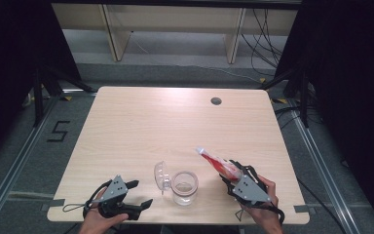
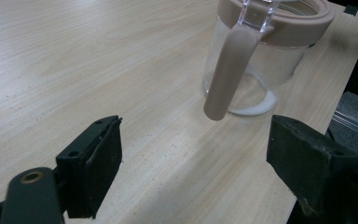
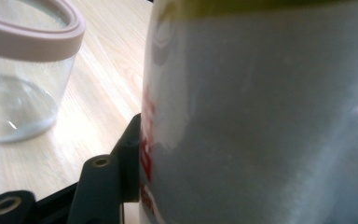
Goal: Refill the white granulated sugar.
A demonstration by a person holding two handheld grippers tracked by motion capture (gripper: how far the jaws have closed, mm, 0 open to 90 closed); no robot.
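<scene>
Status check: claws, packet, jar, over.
Right claw shut on red-and-white packet, tilted toward open glass jar. Left claw open, empty. Jar lid flipped back; nothing blocking.

jar (image 1: 184,187) between grippers; lid (image 1: 161,176) left

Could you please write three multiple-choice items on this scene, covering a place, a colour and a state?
1. Where does the jar stand?
A. near the table's front edge, between the two tongs
B. at the far edge
C. on the floor

2. What colour is the jar's rim?
A. blue
B. dusty pink
C. black

3. What state is the right tongs in?
A. open and empty
B. lying on the table
C. shut on a packet

Answers:
1 A: the high view shows it between the left tongs and the right.
2 B: the left gripper view shows the pink rim.
3 C: the red and white packet sticks out of it.
</scene>
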